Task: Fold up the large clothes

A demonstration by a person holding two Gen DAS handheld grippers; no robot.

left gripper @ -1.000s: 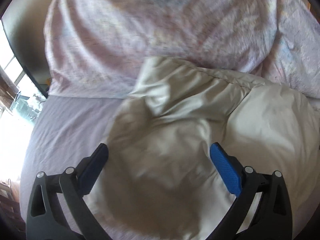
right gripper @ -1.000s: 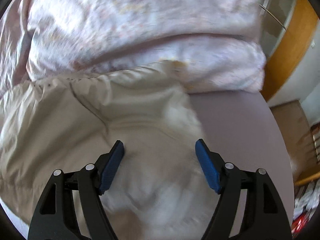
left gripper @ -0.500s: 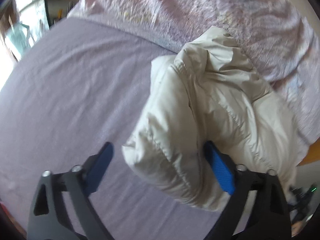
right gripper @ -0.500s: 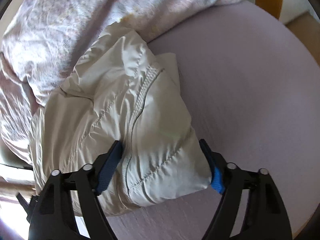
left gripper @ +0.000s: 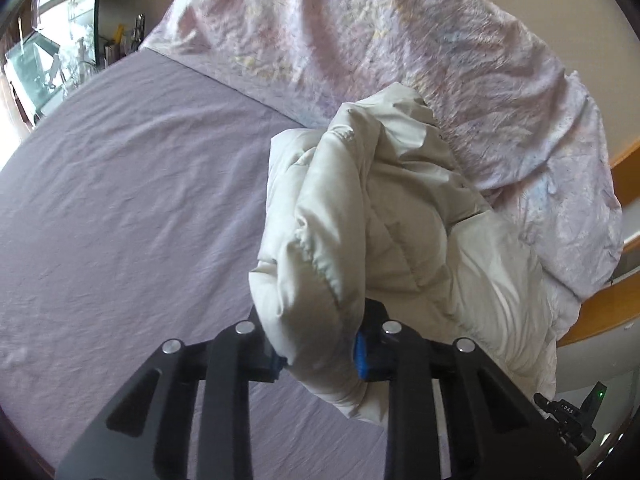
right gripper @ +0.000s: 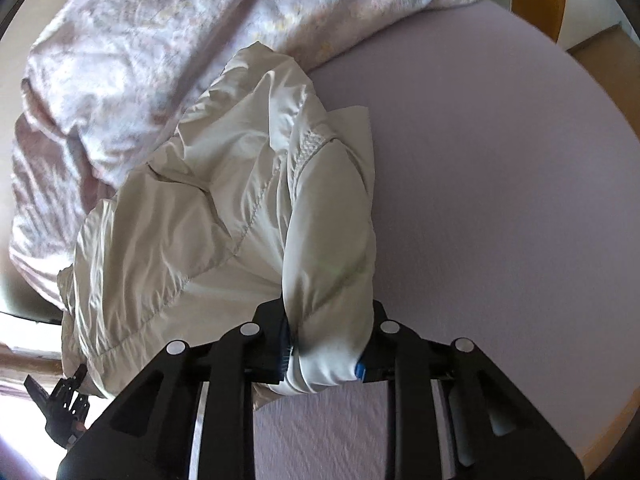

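A cream padded jacket [left gripper: 384, 216] lies bunched on the lilac bed sheet [left gripper: 120, 208], its far end against the crumpled duvet. My left gripper [left gripper: 318, 354] is shut on a thick fold at the jacket's left near end. In the right wrist view the same jacket [right gripper: 224, 208] stretches away to the left, and my right gripper [right gripper: 324, 358] is shut on a fold at its right near end. Each gripper's blue pads are mostly buried in fabric. The other gripper shows at the lower edge of each view.
A pink-and-white patterned duvet [left gripper: 400, 48] is heaped along the far side of the bed and shows in the right wrist view [right gripper: 160, 28] too. Wooden furniture [left gripper: 600, 308] stands past the bed's right edge. A window [left gripper: 44, 52] is far left.
Both grippers went from wide open over the jacket to shut on folds at its two near ends. The jacket has bunched up and lifted at those ends.
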